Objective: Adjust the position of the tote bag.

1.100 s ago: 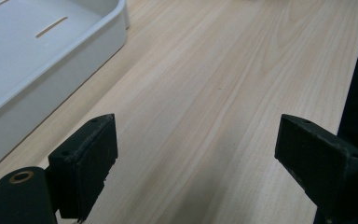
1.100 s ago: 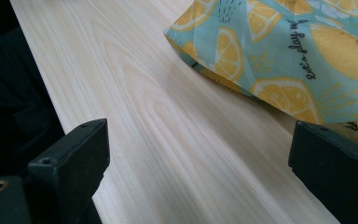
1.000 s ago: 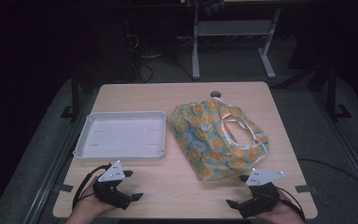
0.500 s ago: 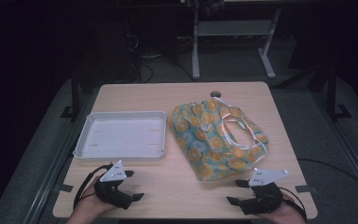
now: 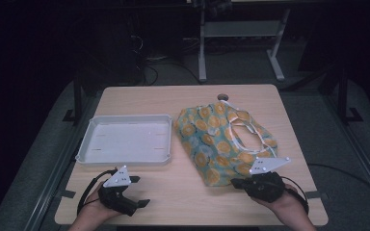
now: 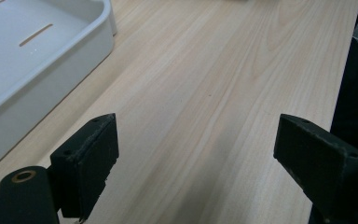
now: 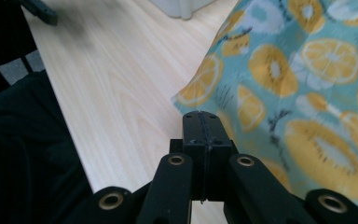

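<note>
A teal cloth (image 5: 220, 140) printed with orange slices and edged with white straps lies crumpled on the right half of the wooden table (image 5: 188, 202). My right gripper (image 5: 234, 182) is shut, and its tips point left at the cloth's near corner. In the right gripper view the closed jaws of the right gripper (image 7: 200, 122) sit over the edge of the cloth (image 7: 307, 79), with nothing seen between them. My left gripper (image 5: 138, 191) rests at the front left, open. In the left gripper view, bare wood shows between the wide jaws of the left gripper (image 6: 196, 149).
A shallow white tray (image 5: 87, 147) stands empty on the left half of the table, just beyond the left gripper; its wall (image 6: 51, 70) is close. A round cable hole (image 5: 222, 96) sits near the far edge. Dark floor and a metal stand (image 5: 241, 33) lie behind.
My right gripper has crept forward and slightly left, toward the cloth's near corner. The left gripper, the cloth and the tray have stayed where they were.
</note>
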`<state>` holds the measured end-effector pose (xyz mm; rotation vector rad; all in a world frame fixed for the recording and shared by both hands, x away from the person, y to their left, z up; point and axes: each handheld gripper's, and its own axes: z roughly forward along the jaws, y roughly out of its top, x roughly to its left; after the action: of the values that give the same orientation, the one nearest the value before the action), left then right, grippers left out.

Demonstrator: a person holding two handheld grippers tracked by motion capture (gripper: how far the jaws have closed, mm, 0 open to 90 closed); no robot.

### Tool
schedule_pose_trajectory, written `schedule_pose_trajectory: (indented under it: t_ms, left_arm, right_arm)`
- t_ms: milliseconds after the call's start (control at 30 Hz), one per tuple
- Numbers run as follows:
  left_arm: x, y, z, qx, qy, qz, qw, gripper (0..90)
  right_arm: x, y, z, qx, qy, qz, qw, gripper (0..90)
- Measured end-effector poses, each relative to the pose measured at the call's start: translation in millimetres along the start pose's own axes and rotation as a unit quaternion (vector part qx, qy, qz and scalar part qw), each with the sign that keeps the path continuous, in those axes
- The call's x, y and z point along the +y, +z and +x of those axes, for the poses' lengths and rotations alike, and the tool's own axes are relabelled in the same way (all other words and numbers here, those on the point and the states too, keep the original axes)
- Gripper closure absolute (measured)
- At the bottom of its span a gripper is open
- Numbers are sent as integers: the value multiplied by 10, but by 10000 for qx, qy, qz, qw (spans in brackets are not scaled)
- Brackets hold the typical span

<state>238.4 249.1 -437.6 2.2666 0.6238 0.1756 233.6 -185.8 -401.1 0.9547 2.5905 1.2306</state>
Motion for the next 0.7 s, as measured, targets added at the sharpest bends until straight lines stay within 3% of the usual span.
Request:
schedule_pose_trajectory:
  t_ms: [467,700]
  left_arm:
    - [-21,-13,13,20,-16,-28,10000,136]
    - [-16,-15,3,2,35,2,10000,136]
  right_arm:
    - [436,201,-212,-287,-202,-6,9994,897]
    - [469,321,-285,-424,-143,124,9989,897]
